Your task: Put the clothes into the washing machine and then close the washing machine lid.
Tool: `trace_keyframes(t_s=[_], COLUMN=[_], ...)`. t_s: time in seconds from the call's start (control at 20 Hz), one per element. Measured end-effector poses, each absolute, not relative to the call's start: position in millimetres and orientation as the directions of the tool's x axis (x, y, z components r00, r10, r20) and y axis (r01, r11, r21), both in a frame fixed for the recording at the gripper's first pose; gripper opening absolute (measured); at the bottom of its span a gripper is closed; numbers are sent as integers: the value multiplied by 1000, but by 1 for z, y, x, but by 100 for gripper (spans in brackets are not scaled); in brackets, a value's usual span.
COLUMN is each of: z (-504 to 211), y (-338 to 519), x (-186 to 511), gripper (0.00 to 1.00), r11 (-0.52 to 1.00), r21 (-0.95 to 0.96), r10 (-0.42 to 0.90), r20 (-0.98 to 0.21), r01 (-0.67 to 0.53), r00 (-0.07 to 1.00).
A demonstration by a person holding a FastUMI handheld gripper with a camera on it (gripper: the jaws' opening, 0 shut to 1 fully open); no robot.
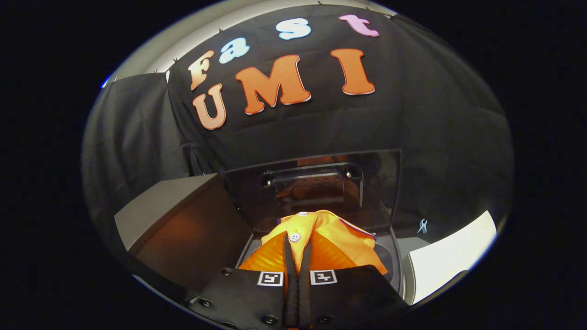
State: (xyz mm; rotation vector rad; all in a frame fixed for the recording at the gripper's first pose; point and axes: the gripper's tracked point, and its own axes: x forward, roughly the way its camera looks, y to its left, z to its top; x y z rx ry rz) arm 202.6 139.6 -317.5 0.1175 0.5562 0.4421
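Fingers (298,250) drawn close together, pinching a fold of the orange garment (321,243) between them, both pressing on cloth. The garment hangs bunched just ahead of the fingers, over the open washing machine (396,266), so that it can drop into the tub; judged to be the loading step, release not yet made. The lid (316,188) stands raised beyond the garment, leaving the opening free, with closing yet to do. The garment's long axis runs away from the fingers toward the lid, its button (295,237) placket uppermost. A brown box (183,220) stands beside the machine.
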Motion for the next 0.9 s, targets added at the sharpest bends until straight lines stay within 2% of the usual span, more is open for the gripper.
trace_keyframes(t_s=[0.55,0.9], z=[-451,-511], y=[141,158], x=[232,223], gripper=[8,8], r11=[919,917], r21=[270,198], r10=[393,364], r20=[-660,-772], r01=[-286,-347], r00=[641,521])
